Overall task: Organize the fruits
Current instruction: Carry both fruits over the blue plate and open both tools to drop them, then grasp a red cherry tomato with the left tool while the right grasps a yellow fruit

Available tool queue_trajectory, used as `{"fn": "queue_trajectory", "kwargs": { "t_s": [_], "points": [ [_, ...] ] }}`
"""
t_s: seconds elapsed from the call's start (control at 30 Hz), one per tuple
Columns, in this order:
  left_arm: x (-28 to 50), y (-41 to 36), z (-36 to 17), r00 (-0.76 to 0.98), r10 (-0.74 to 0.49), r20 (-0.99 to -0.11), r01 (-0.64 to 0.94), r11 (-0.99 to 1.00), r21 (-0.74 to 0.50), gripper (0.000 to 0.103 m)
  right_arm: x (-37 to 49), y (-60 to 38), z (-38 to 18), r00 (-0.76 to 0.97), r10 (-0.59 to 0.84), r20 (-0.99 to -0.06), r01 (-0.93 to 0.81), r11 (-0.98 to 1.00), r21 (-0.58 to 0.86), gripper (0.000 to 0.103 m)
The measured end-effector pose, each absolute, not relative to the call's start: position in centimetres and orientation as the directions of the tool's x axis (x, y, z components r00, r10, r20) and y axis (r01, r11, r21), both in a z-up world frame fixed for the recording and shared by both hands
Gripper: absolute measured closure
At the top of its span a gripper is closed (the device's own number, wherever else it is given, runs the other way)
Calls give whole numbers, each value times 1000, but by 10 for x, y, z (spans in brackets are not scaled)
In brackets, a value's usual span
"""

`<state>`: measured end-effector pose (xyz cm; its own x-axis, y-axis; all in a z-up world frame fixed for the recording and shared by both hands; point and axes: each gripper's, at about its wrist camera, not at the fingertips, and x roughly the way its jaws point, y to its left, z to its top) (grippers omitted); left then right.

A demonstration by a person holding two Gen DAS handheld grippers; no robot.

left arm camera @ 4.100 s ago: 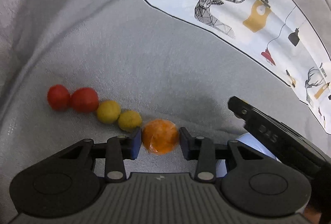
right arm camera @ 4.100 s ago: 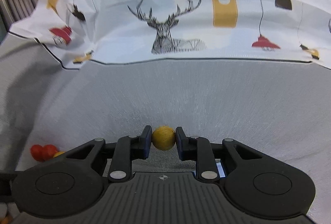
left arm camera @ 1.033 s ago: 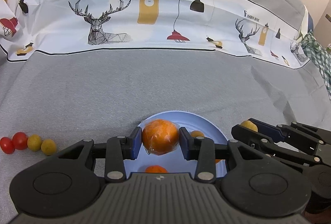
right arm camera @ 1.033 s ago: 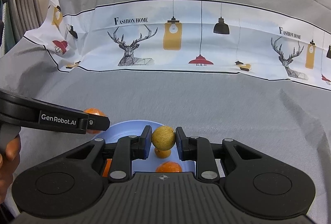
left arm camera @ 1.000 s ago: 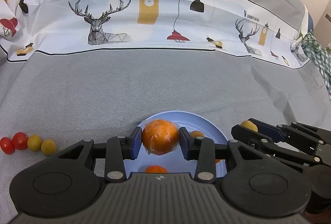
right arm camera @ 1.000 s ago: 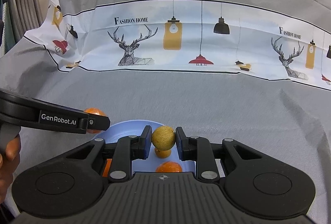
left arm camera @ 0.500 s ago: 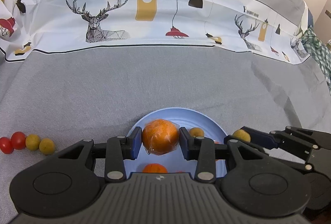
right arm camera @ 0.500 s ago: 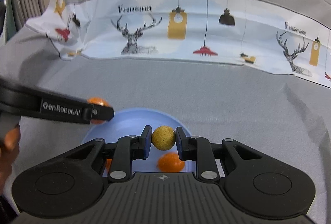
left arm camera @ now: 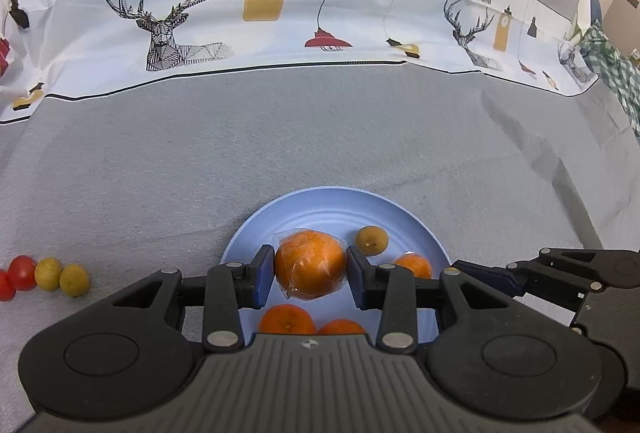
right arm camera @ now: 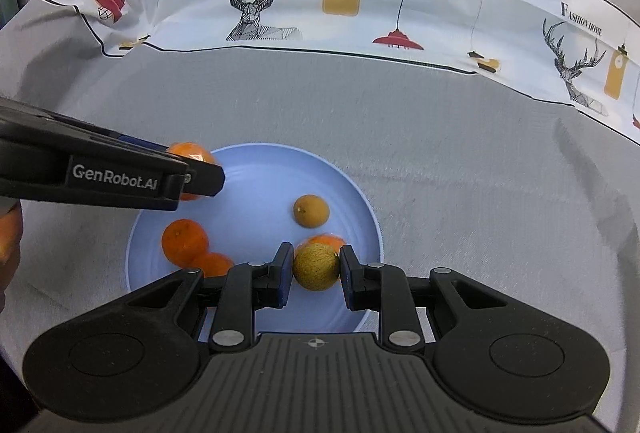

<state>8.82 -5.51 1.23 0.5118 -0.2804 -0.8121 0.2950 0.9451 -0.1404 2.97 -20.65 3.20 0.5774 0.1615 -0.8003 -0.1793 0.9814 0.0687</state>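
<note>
My left gripper (left arm camera: pixel 310 269) is shut on a plastic-wrapped orange (left arm camera: pixel 310 263) and holds it over the left part of a light blue plate (left arm camera: pixel 320 205). My right gripper (right arm camera: pixel 315 271) is shut on a small yellow-brown fruit (right arm camera: pixel 316 267) over the plate's (right arm camera: pixel 256 209) right front part. On the plate lie three oranges (right arm camera: pixel 185 241) and one yellow-brown fruit (right arm camera: pixel 311 211). The left gripper with its orange also shows in the right wrist view (right arm camera: pixel 192 157), and the right gripper in the left wrist view (left arm camera: pixel 480 271).
Two red tomatoes (left arm camera: pixel 22 273) and two yellow-green fruits (left arm camera: pixel 74 279) lie in a row on the grey cloth at the far left. A white printed cloth band (left arm camera: pixel 280 1) rises at the back. A green checked cloth (left arm camera: pixel 612 61) lies at the far right.
Both grippers have moved from the cloth to above the blue plate and lowered toward it, each still holding its fruit.
</note>
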Motion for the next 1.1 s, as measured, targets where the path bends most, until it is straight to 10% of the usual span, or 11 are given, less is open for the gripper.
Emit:
{"fn": "queue_trajectory", "kwargs": {
  "t_s": [0.73,1.1],
  "points": [
    [93,-37,26,531,-287,-797,254,952,-173,44,35,-218,43,639,79,-765,-65,997,49,60],
    [95,-6,47,595,-264,-759,199,963,-179,73,37,-216,59,718,65,-693,17,994,110,60]
  ]
}}
